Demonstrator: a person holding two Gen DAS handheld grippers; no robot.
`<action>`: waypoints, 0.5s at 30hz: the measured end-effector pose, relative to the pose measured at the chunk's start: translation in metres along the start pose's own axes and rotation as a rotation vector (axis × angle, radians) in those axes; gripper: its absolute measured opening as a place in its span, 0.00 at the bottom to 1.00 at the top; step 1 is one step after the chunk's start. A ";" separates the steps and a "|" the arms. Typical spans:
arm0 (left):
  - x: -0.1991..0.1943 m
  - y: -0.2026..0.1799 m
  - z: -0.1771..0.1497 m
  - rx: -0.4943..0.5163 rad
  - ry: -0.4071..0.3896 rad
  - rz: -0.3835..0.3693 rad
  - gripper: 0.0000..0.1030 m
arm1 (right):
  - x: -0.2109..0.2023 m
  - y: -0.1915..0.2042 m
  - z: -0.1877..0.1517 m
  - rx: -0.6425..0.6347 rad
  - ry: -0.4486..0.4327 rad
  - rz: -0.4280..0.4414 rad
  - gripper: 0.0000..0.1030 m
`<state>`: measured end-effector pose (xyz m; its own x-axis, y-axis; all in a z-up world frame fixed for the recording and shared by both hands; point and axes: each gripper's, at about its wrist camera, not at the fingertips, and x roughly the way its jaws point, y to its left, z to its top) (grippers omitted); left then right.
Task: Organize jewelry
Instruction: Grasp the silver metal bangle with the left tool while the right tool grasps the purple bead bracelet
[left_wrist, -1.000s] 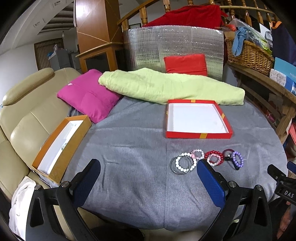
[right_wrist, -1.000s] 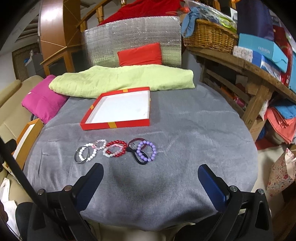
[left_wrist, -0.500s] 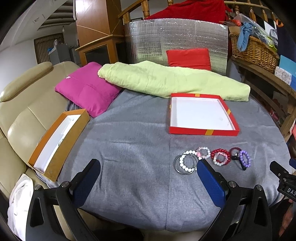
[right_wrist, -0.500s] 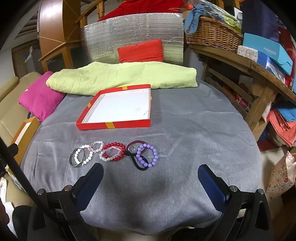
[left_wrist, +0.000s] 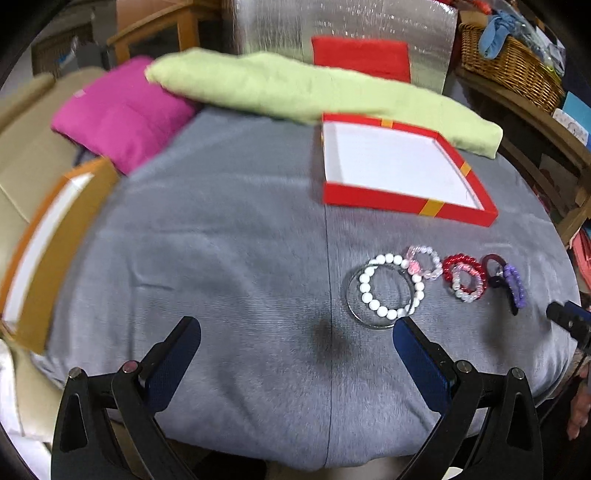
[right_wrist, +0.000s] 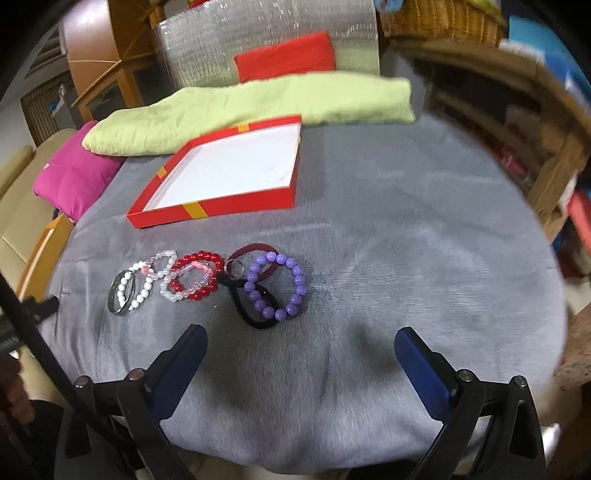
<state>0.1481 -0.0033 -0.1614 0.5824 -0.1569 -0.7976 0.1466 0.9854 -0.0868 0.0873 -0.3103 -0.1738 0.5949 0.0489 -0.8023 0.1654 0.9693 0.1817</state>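
Observation:
A row of bracelets lies on the grey cloth: a white bead bracelet (left_wrist: 391, 286) over a metal bangle (left_wrist: 354, 308), a pink one (left_wrist: 424, 261), a red one (left_wrist: 463, 273), a purple one (left_wrist: 515, 284). In the right wrist view the purple bracelet (right_wrist: 277, 286) lies on a black band (right_wrist: 251, 314), with the red bracelet (right_wrist: 195, 275) and the white bracelet (right_wrist: 135, 288) to its left. An empty red box (left_wrist: 399, 170) with a white floor stands behind them; it also shows in the right wrist view (right_wrist: 225, 173). My left gripper (left_wrist: 295, 338) is open, its right finger beside the bangle. My right gripper (right_wrist: 299, 349) is open just below the purple bracelet.
An orange box (left_wrist: 48, 236) sits at the table's left edge. A green cushion (left_wrist: 295, 88), a pink cushion (left_wrist: 122, 114) and a red cushion (left_wrist: 362, 59) line the back. A wicker basket (left_wrist: 513, 66) stands on a wooden shelf at the right.
Both grippers have moved forward and down toward the bracelets, which now appear larger and closer. Both stay open. The bracelets and boxes have not moved.

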 end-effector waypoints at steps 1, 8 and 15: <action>0.005 0.000 0.000 -0.010 0.011 -0.027 1.00 | 0.008 -0.003 0.005 0.011 0.008 0.021 0.92; 0.035 -0.005 0.011 0.016 0.082 -0.107 0.77 | 0.058 -0.025 0.026 0.126 0.101 0.052 0.41; 0.068 -0.001 0.024 0.020 0.154 -0.088 0.57 | 0.069 -0.005 0.030 0.021 0.080 -0.010 0.15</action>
<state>0.2065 -0.0162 -0.2011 0.4373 -0.2288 -0.8697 0.2081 0.9666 -0.1497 0.1512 -0.3190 -0.2126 0.5281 0.0590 -0.8471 0.1879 0.9647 0.1843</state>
